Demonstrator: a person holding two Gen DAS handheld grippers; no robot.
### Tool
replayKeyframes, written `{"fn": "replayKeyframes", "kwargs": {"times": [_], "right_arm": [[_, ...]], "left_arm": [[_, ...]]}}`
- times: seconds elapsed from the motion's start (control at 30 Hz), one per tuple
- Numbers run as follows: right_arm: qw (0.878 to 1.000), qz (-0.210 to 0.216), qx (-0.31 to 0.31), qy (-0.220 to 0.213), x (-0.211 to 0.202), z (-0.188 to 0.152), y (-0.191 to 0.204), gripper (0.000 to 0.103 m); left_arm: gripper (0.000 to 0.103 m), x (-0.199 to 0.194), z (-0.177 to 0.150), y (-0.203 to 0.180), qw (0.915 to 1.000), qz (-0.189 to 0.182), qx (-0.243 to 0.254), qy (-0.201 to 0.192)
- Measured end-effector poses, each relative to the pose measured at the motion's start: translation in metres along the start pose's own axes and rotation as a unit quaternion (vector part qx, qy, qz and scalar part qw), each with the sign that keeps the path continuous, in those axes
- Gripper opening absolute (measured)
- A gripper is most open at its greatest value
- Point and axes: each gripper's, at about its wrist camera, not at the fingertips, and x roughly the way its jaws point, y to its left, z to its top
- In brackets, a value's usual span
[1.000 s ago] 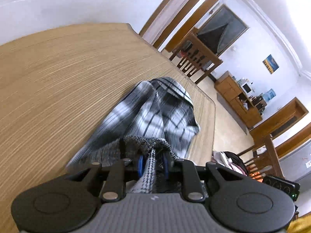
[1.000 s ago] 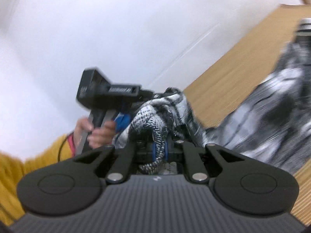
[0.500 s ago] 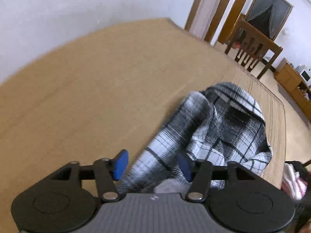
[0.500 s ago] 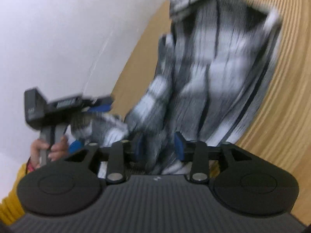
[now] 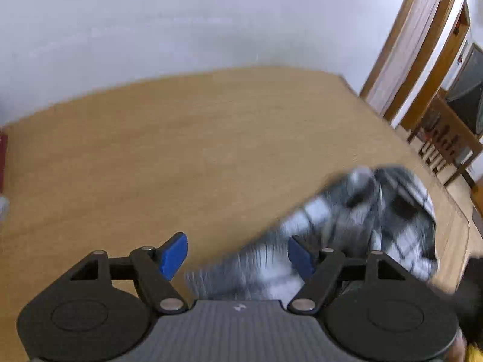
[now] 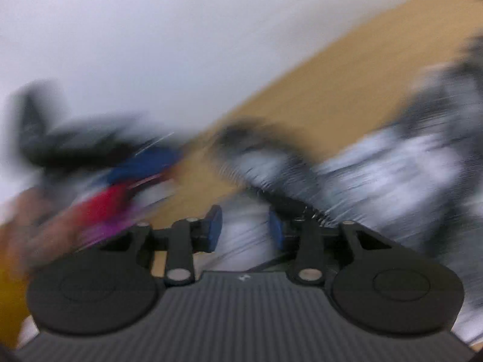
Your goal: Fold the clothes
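A black-and-white plaid shirt (image 5: pixel 377 217) lies crumpled on the wooden table (image 5: pixel 151 166), towards its right end. My left gripper (image 5: pixel 237 258) hangs over the shirt's near edge; its jaws are opening, stand wide, and the blue pads touch no cloth. The right wrist view is heavily blurred. There the shirt (image 6: pixel 392 163) spreads to the right, and my right gripper (image 6: pixel 244 232) has its jaws closing, still apart, with pale cloth showing in the gap behind them. The left gripper (image 6: pixel 145 163) shows as a dark and blue smear on the left.
A white wall runs along the table's far side. A wooden chair (image 5: pixel 443 141) and a door frame (image 5: pixel 416 45) stand beyond the right end. A dark red object (image 5: pixel 2 157) sits at the left edge. A hand (image 6: pixel 27 220) and a yellow sleeve (image 6: pixel 9 295) are at the lower left.
Both grippers were shut on bunched shirt cloth and have let go. The shirt dropped onto the table. The left gripper swung left off the shirt; the right gripper swept quickly across.
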Motion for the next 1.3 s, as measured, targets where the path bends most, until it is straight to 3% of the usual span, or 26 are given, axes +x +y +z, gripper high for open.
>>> {"fn": "replayKeyframes", "kwargs": {"times": [0.03,0.07,0.1,0.13,0.23,0.3,0.37,0.4,0.5,0.6,0.7,0.77,0.83,0.9,0.93,0.97,1.07,1.17,1.3], "right_arm": [[0.997,-0.063,0.029,-0.023,-0.004,0.005,-0.02,0.036],[0.993,-0.1,0.047,-0.037,-0.012,0.01,-0.038,0.037],[0.988,-0.129,0.063,-0.049,-0.022,0.016,-0.056,0.037],[0.988,-0.129,0.073,-0.048,-0.031,0.02,-0.069,0.037],[0.995,-0.049,0.086,-0.022,-0.056,0.024,-0.085,0.038],[0.997,0.021,0.076,0.019,-0.062,0.021,-0.082,0.039],[0.995,0.063,0.043,0.059,-0.057,0.012,-0.071,0.041],[0.995,0.069,0.016,0.072,-0.053,0.007,-0.062,0.041],[0.993,0.056,-0.043,0.093,-0.034,-0.003,-0.045,0.057],[0.991,0.053,-0.068,0.104,-0.017,-0.005,-0.033,0.057],[0.992,0.074,-0.094,0.041,-0.034,0.005,-0.024,0.058],[0.99,0.09,-0.103,0.03,-0.043,0.009,-0.029,0.057],[0.987,0.091,-0.111,0.072,-0.037,0.012,-0.039,0.058],[0.983,0.078,-0.123,0.113,-0.018,0.003,-0.043,0.054],[0.982,0.079,-0.124,0.12,-0.015,0.0,-0.045,0.035],[0.981,0.082,-0.125,0.124,-0.014,-0.002,-0.046,0.005],[0.979,0.099,-0.142,0.103,-0.03,-0.002,-0.044,0.006],[0.976,0.119,-0.154,0.101,-0.084,-0.011,-0.031,0.005],[0.975,0.098,-0.154,0.123,-0.083,-0.017,-0.034,0.009]], "left_arm": [[0.075,0.003,-0.007,-0.001,0.9999,-0.003,0.005,0.009],[0.075,0.005,-0.014,-0.003,0.9998,-0.006,0.012,0.017],[0.075,0.009,-0.019,-0.006,0.9994,-0.011,0.018,0.026],[0.075,0.013,-0.024,-0.009,0.999,-0.018,0.024,0.034],[0.075,0.021,-0.03,-0.014,0.9979,-0.037,0.025,0.048],[0.075,0.026,-0.029,-0.017,0.9971,-0.05,0.026,0.051],[0.075,0.033,-0.027,-0.017,0.9965,-0.055,0.034,0.053],[0.075,0.036,-0.023,-0.019,0.9964,-0.054,0.037,0.054],[0.076,0.042,-0.021,-0.022,0.996,-0.058,0.033,0.059],[0.076,0.046,-0.019,-0.026,0.9959,-0.057,0.034,0.062],[0.076,0.045,-0.018,-0.026,0.9958,-0.057,0.043,0.057],[0.076,0.047,-0.014,-0.024,0.9958,-0.06,0.04,0.055],[0.076,0.055,-0.011,-0.022,0.9957,-0.066,0.03,0.057],[0.076,0.064,-0.006,-0.02,0.9954,-0.07,0.021,0.062],[0.076,0.069,-0.004,-0.02,0.9954,-0.068,0.019,0.065],[0.076,0.074,-0.002,-0.022,0.9956,-0.061,0.022,0.067],[0.076,0.092,0.001,-0.028,0.9956,-0.032,0.042,0.077],[0.078,0.108,0.002,-0.033,0.9946,-0.024,0.047,0.089],[0.079,0.112,0.001,-0.036,0.995,-0.024,0.044,0.086]]}}
